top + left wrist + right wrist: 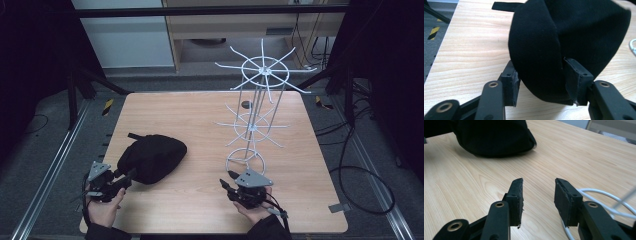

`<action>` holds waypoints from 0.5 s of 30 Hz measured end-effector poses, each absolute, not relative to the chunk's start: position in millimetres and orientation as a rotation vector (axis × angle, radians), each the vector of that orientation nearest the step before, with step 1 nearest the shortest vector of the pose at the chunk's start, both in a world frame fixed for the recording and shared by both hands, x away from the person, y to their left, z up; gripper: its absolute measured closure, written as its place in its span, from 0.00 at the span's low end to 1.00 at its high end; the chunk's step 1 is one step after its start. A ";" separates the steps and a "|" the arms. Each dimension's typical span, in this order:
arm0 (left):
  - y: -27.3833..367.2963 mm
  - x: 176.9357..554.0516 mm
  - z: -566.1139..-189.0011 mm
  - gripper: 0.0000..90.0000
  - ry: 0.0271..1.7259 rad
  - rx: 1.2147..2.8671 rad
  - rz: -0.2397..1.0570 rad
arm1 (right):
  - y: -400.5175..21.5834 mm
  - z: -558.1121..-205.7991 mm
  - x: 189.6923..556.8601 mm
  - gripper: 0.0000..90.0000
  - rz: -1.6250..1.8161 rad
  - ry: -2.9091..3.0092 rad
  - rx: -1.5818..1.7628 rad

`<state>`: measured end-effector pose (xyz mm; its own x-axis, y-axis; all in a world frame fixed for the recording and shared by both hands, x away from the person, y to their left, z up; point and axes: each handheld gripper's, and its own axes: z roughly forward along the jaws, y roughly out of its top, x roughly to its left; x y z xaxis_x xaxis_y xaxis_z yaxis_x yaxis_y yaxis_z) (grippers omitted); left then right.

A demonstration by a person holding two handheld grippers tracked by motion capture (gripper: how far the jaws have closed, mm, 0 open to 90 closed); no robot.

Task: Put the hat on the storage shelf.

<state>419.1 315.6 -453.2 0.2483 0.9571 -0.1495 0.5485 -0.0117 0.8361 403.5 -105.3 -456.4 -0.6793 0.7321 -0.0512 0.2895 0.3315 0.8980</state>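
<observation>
Black cap (152, 157) on the table's (200, 200) left half, strap tab at back.
I see its matte woven dome between the left gripper's (541, 82) parted jaws, rim at the pads. Right gripper (537, 200) jaws open, nothing between, beside the white wire rack (255, 120).

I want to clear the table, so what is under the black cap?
The black cap lies directly on the wooden table, its near edge between the left gripper pads. Anything beneath it is covered by the fabric.
</observation>
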 end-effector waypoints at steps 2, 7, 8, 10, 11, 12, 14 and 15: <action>317.1 421.2 -458.8 0.52 1.422 1.693 0.600 | -120.2 -458.7 399.9 0.64 1.292 2.135 0.921; 320.7 422.4 -464.9 0.50 1.448 1.693 0.562 | -138.3 -461.1 397.1 0.63 1.264 2.113 0.962; 322.3 422.2 -467.1 0.50 1.462 1.702 0.557 | -148.6 -460.8 395.2 0.62 1.255 2.092 0.986; 322.7 422.2 -468.0 0.49 1.466 1.705 0.553 | -153.0 -460.5 394.3 0.61 1.253 2.080 0.997; 323.4 421.7 -469.2 0.49 1.472 1.704 0.550 | -156.4 -460.4 393.9 0.61 1.250 2.074 1.001; 324.9 421.3 -470.6 0.46 1.477 1.711 0.550 | -165.7 -460.6 392.6 0.60 1.243 2.055 1.018; 326.5 420.7 -471.9 0.44 1.485 1.716 0.543 | -172.9 -461.5 391.6 0.60 1.235 2.043 1.046; 327.4 420.5 -472.4 0.43 1.490 1.722 0.539 | -175.6 -462.0 391.6 0.59 1.229 2.041 1.049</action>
